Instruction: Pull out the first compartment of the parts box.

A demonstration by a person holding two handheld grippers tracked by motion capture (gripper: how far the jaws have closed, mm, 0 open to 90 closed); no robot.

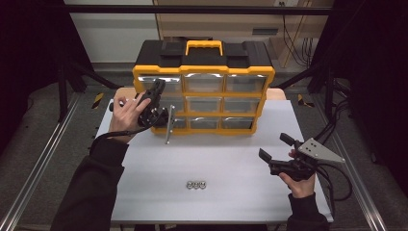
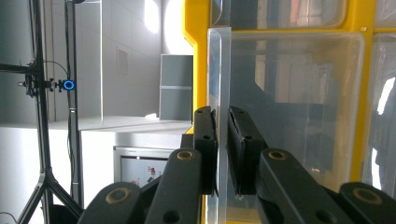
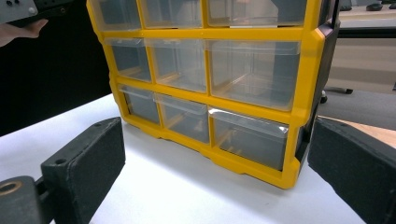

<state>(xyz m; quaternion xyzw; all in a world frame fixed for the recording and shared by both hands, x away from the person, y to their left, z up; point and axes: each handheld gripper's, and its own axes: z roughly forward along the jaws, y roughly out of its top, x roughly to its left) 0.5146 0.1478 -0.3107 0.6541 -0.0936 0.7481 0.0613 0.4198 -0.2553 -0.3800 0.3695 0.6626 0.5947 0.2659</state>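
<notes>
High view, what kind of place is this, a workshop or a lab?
Probably a lab recording rig: a white table inside a black metal frame, trailing cables, and a yellow drawer organizer as the workpiece.

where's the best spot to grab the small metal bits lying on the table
Take the row of metal bits from straight above, jaws across its short width. They lie low and flat on the bare table, touching in a line, so a level approach offers nothing to pinch. The right hand-held gripper, open and empty, is probably the handier one.
</notes>
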